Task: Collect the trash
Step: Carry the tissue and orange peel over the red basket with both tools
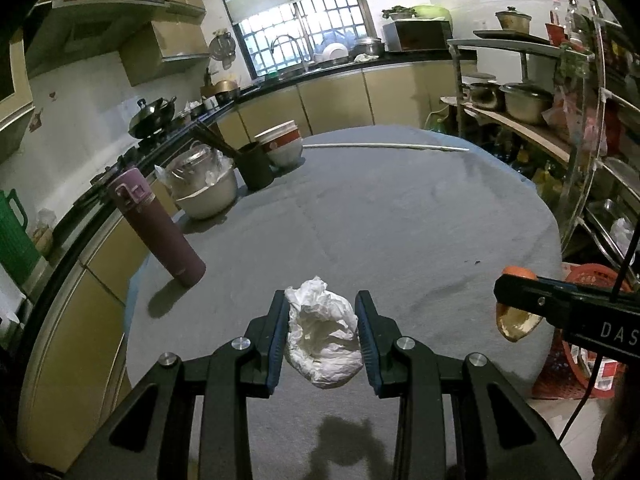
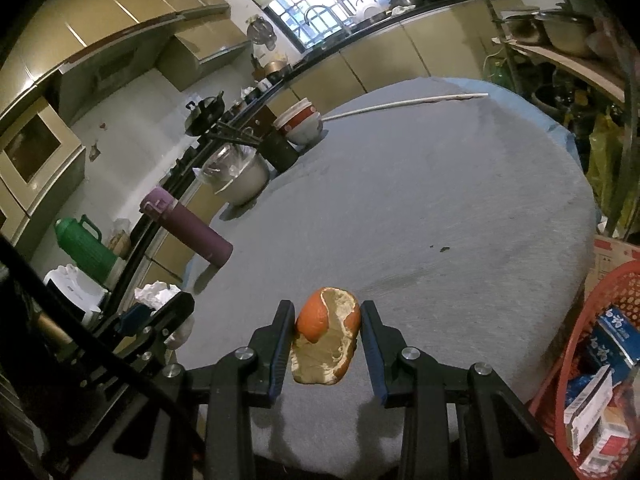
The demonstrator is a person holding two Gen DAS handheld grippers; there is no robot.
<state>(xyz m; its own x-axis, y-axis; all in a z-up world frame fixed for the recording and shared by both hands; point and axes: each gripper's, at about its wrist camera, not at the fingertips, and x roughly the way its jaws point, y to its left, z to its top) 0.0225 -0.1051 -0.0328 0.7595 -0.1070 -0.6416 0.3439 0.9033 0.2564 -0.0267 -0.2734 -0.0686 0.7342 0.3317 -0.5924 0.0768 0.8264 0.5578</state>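
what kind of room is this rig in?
Looks like a lived-in home kitchen. A wok sits on a stove along the counter, a sink faucet stands under the barred window, and pots fill a metal rack beside the cloth-covered round table.

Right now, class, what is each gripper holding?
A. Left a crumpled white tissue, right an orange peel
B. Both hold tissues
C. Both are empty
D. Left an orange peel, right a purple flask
A: the left gripper is clamped on the crumpled white tissue, and the right gripper is clamped on the orange peel, both lifted above the grey table.
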